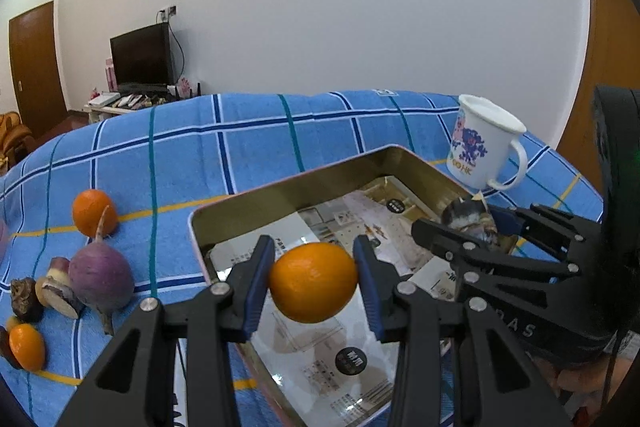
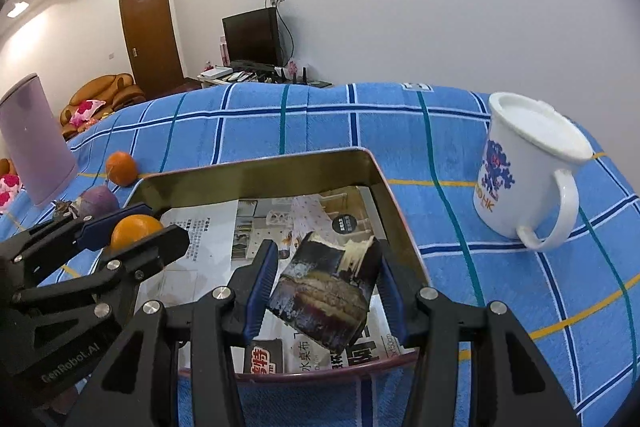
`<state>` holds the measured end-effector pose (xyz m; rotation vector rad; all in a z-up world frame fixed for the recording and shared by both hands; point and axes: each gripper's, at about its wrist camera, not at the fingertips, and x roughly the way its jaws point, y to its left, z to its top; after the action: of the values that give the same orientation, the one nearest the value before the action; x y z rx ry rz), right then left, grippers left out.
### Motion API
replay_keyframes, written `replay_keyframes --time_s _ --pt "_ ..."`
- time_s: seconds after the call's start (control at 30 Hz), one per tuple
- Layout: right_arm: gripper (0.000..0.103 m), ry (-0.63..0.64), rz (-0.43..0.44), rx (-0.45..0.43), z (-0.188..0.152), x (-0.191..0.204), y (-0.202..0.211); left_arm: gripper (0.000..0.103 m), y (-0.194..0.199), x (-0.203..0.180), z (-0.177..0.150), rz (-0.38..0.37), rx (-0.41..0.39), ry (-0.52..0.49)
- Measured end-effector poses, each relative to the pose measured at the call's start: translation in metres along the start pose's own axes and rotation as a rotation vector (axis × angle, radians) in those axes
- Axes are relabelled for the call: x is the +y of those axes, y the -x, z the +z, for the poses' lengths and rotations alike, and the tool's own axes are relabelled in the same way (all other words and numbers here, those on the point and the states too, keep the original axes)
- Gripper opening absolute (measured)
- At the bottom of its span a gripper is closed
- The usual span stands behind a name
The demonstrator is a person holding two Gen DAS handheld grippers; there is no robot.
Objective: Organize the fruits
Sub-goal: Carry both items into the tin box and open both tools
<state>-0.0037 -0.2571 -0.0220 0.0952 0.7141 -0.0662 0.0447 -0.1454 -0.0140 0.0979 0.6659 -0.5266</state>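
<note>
- The left gripper (image 1: 314,283) is pinching an orange (image 1: 313,282) between its blue pads, holding it at the lower centre of the left wrist view, above the open metal tin (image 1: 288,187).
- The right gripper (image 2: 326,291) is clamping a dark, peeling chunk of cane-like stalk (image 2: 326,297), tilted, at the lower centre of the right wrist view, over the tin's near right corner.
- The tin is lying on the blue checked cloth (image 1: 192,147); printed paper (image 1: 332,359) is lining its floor and no fruit is showing inside.
- Judging by this, the loading step is in hand: both pieces are hanging over the tin, not yet let go.
- More produce is waiting at the left of the left wrist view: another orange (image 1: 94,213), a purple turnip (image 1: 102,277), a small orange (image 1: 27,347) and cut pieces beside it.
- A white mug (image 2: 528,175) is standing just right of the tin.
- The next move is probably calling for lowering each piece close to the paper before spreading the fingers, since the round orange may roll.
</note>
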Motion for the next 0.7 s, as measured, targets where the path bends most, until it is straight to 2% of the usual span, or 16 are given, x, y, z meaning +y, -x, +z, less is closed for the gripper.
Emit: replay_keyframes --time_s 0.27,0.33,0.43,0.5,0.57,0.7 --pt "0.051 -0.054 0.047 0.001 0.000 -0.005 -0.001 0.044 -0.002 0.001 0.000 0.003 0.007 0.002" --pt "0.058 -0.068 0.054 -0.006 0.000 -0.006 0.000 0.053 0.000 0.000 -0.001 0.007 -0.007 0.000" --pt "0.061 -0.097 0.048 -0.039 0.001 -0.010 0.006 0.073 0.008 0.002 -0.002 0.042 -0.045 0.007" --pt "0.066 -0.120 0.054 -0.075 0.001 -0.014 0.012 0.088 0.015 0.005 -0.003 0.059 -0.073 0.023" --pt "0.070 -0.144 0.047 -0.128 0.001 -0.018 0.021 0.097 0.020 0.009 -0.003 0.074 -0.101 0.039" --pt "0.072 -0.172 0.029 -0.233 0.004 -0.024 0.038 0.100 0.033 0.014 -0.004 0.121 -0.160 0.056"
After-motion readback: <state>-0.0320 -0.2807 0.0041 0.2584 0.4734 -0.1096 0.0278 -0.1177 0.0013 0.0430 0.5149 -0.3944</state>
